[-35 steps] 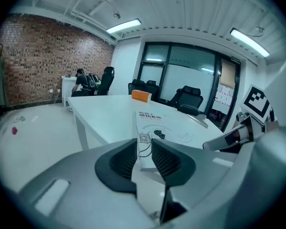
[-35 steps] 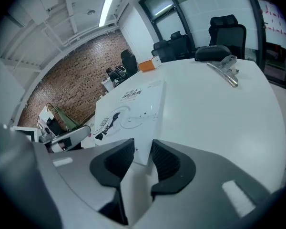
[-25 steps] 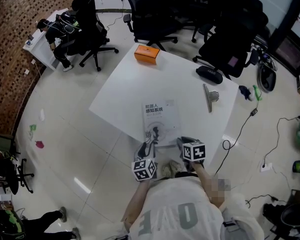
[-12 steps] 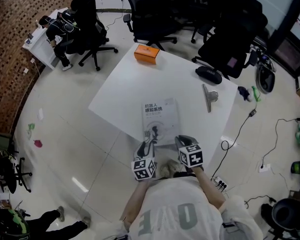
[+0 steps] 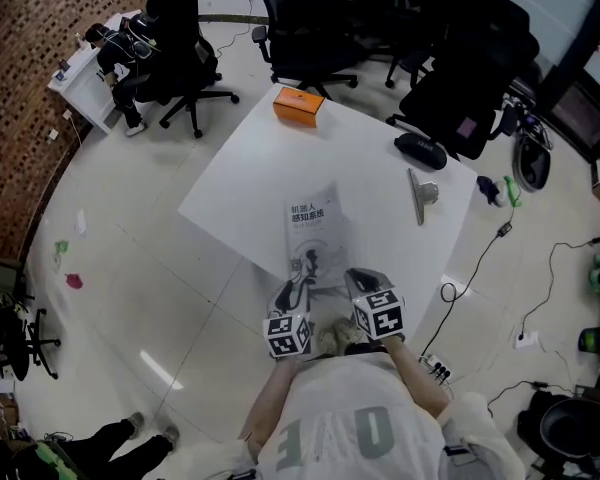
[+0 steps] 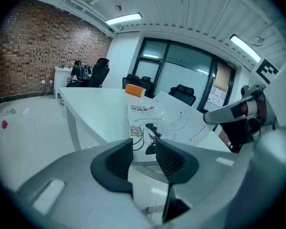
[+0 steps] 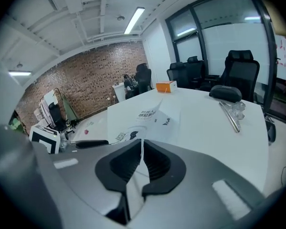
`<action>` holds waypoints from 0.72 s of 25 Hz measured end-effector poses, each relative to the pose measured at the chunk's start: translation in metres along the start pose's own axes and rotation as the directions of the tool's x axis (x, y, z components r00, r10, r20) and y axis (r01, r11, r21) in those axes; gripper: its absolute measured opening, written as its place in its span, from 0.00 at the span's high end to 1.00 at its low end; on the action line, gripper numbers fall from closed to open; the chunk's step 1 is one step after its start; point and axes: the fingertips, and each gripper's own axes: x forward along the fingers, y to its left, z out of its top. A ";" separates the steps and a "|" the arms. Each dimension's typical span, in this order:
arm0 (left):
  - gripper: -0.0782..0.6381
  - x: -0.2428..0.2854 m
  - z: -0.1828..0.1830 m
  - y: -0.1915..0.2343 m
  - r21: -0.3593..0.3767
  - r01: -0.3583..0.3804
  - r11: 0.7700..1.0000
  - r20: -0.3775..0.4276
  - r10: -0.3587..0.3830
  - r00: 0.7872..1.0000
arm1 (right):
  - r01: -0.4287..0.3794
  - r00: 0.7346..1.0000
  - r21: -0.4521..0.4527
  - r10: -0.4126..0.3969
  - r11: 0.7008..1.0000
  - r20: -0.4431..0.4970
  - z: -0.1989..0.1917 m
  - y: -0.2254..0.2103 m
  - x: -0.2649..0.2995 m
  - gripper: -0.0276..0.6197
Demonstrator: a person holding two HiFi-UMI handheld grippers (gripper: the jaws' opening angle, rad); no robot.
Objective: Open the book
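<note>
White office table [image 5: 380,168] carries the book [image 5: 315,233] at its near edge, just ahead of both pairs of fingers. Its front cover [image 7: 148,112] is pinched between the right gripper [image 7: 142,146] jaws, which have just been closing on it, and is held raised, likely to be swung open. The left gripper [image 6: 144,152] is kept half-open and empty just short of the book, probably to steady it.

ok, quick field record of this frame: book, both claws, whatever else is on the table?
book: book lies at the near edge of the white table, cover lifted off the pages
right claw: right claw has just been closing, shut on the cover
left claw: left claw open, empty, by the book's near left corner
other: orange box, black case, further back
</note>
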 end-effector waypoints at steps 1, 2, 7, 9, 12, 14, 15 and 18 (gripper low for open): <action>0.67 -0.001 0.000 0.000 0.002 0.002 1.000 -0.001 -0.002 1.000 | -0.002 1.000 -0.003 0.002 1.000 0.001 0.001 0.002 0.000 0.93; 0.67 -0.001 0.000 -0.001 0.005 0.004 1.000 -0.003 -0.004 1.000 | 0.001 1.000 -0.004 -0.001 1.000 0.001 0.002 0.002 0.001 0.93; 0.67 -0.004 -0.003 0.000 0.000 0.011 1.000 -0.005 -0.011 1.000 | 0.022 1.000 0.041 -0.022 0.999 -0.006 -0.003 -0.007 0.002 0.93; 0.68 -0.003 -0.003 0.001 -0.005 0.008 1.000 -0.006 -0.008 1.000 | 0.068 0.996 0.037 -0.065 0.997 -0.065 -0.017 -0.023 0.010 0.89; 0.68 -0.002 -0.004 0.001 -0.006 0.006 1.000 -0.012 -0.007 1.000 | 0.107 0.981 0.091 -0.091 0.990 -0.170 -0.045 -0.046 0.022 0.87; 0.68 -0.002 -0.004 0.000 -0.003 0.008 1.000 -0.013 -0.008 1.000 | 0.121 0.977 0.120 -0.097 0.985 -0.192 -0.055 -0.052 0.024 0.87; 0.68 -0.002 -0.004 0.000 -0.001 0.008 1.000 -0.013 -0.009 1.000 | 0.121 0.977 0.119 -0.097 0.985 -0.191 -0.056 -0.052 0.026 0.85; 0.68 -0.003 -0.004 0.000 0.003 0.009 1.000 -0.012 -0.008 1.000 | 0.108 0.979 0.130 -0.082 0.986 -0.189 -0.058 -0.050 0.031 0.81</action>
